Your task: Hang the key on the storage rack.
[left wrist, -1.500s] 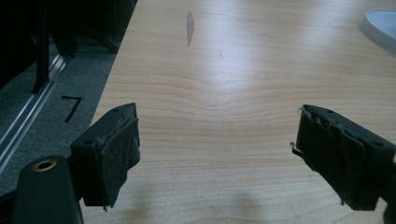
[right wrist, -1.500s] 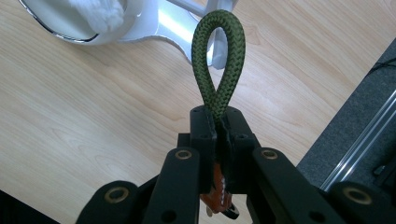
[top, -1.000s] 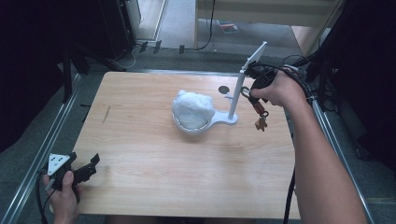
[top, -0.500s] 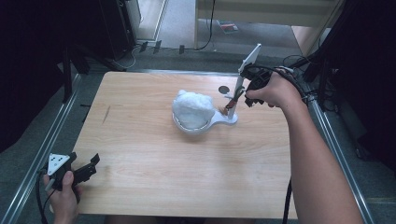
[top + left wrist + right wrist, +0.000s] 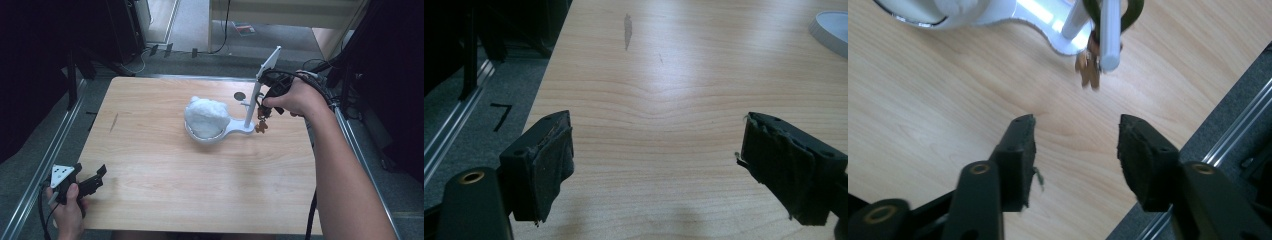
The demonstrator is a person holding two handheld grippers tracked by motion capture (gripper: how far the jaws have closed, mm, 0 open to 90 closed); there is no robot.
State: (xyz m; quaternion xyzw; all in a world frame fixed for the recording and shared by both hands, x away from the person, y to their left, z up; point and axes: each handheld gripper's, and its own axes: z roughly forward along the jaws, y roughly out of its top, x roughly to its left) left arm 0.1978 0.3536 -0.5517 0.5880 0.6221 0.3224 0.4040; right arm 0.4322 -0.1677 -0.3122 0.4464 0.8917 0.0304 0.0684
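A white stand [image 5: 247, 117] rises from a round dish [image 5: 200, 136] that holds a white fluffy wad [image 5: 206, 116]. A brown charm [image 5: 261, 126] hangs beside the post on a green loop [image 5: 1134, 11], which sits around a white peg [image 5: 1110, 37]. In the right gripper view the charm [image 5: 1089, 70] dangles just beyond my right gripper [image 5: 1075, 145], whose jaws stand open and hold nothing. From above, the right gripper [image 5: 264, 102] is close against the post. My left gripper [image 5: 95, 179] rests at the table's near left corner, open [image 5: 654, 150] over bare wood.
The wooden table [image 5: 165, 175] has a small black round spot [image 5: 239, 95] behind the stand and a dark streak [image 5: 114, 122] at the left. Metal rails [image 5: 45, 165] run along both sides. Cables lie on the floor beyond the far edge.
My right gripper carried the brown charm left to the stand's post. The charm now hangs from the peg and the jaws stand open. The left gripper has stayed put.
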